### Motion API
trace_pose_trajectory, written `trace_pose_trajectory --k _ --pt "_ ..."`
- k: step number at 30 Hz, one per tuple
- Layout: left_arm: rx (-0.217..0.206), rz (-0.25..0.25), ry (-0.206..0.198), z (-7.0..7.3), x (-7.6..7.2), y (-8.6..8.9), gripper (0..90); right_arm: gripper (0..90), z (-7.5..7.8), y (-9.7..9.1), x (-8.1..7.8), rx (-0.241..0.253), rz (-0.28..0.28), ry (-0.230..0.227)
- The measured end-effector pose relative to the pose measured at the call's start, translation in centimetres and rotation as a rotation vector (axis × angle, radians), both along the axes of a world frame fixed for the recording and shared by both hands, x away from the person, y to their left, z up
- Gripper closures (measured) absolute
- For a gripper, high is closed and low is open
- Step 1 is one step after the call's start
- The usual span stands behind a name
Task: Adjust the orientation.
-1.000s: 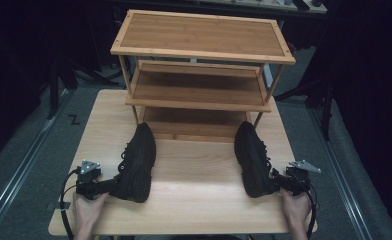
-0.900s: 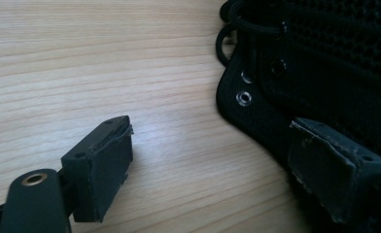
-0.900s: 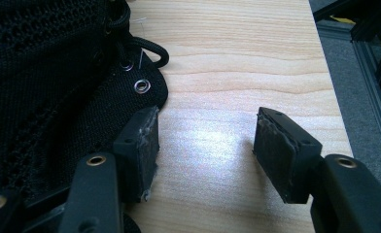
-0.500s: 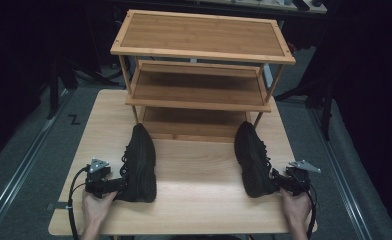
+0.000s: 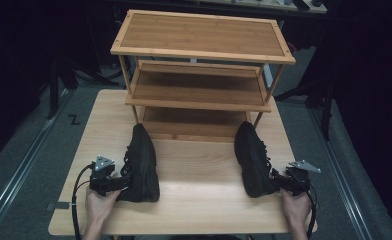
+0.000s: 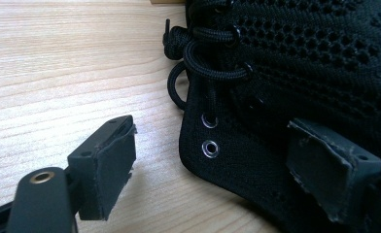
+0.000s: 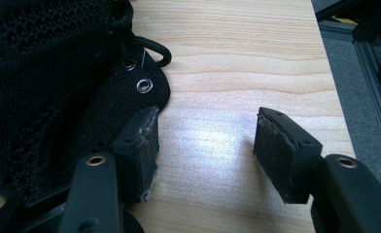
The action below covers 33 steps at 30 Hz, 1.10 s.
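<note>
Standing at the far half of the table [image 5: 194, 215], the wooden shoe rack [image 5: 201, 47] rises in three tiers, all of them bare, its lowest shelf just behind the toes of two black shoes.

Both shoes rest on their soles on the tabletop, toes toward the rack, well apart from each other. I note the left shoe [image 5: 141, 162] near the left side of the table and the right shoe [image 5: 253, 159] near the right side.

My left gripper [image 5: 115, 184] sits at the heel end of the left shoe, on its outer side. In the left gripper view its jaws stand apart: one pad [image 6: 108, 167] hangs free over bare wood, the other lies against the mesh side of the shoe [image 6: 295, 87] below the eyelets. Nothing is clamped between them; I record this gripper as released.

My right gripper [image 5: 279, 181] sits at the heel end of the right shoe, likewise on its outer side. In the right gripper view the jaws are spread wide over bare table [image 7: 237, 63], one pad [image 7: 142, 150] just beside the shoe's eyelet flap [image 7: 147, 87], the other pad clear of everything. Released as well, gripping nothing.
</note>
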State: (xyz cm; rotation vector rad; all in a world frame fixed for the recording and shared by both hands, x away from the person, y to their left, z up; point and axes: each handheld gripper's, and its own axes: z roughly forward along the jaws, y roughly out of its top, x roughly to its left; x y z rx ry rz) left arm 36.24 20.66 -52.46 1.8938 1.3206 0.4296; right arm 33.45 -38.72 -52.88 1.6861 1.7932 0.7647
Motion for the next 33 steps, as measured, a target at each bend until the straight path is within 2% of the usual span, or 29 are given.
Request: trace_pose_trajectory --k 5,12,20,23,28,33 --pt "0.017 -0.013 -0.004 0.3 0.1 -0.1 18.8 42.4 0.0 0.0 0.0 0.0 0.001 0.0" --pt "0.011 -0.025 -0.014 0.7 0.4 -0.5 18.9 42.4 0.0 0.0 0.0 0.0 0.001 0.0" --pt "0.023 -0.067 -0.014 1.3 0.6 -1.5 18.9 42.5 0.0 0.1 0.0 -0.004 0.018 0.001" --pt "0.029 -0.078 -0.031 1.5 0.7 -1.8 18.9 42.4 0.0 0.1 0.0 -0.004 0.018 0.001" --pt "0.004 -0.083 -0.035 2.0 0.8 -2.1 19.4 42.5 0.0 0.1 0.0 -0.004 0.019 0.001" --pt "0.007 -0.095 -0.048 2.4 1.0 -2.7 19.5 42.5 0.0 0.1 0.0 -0.005 0.02 0.0"
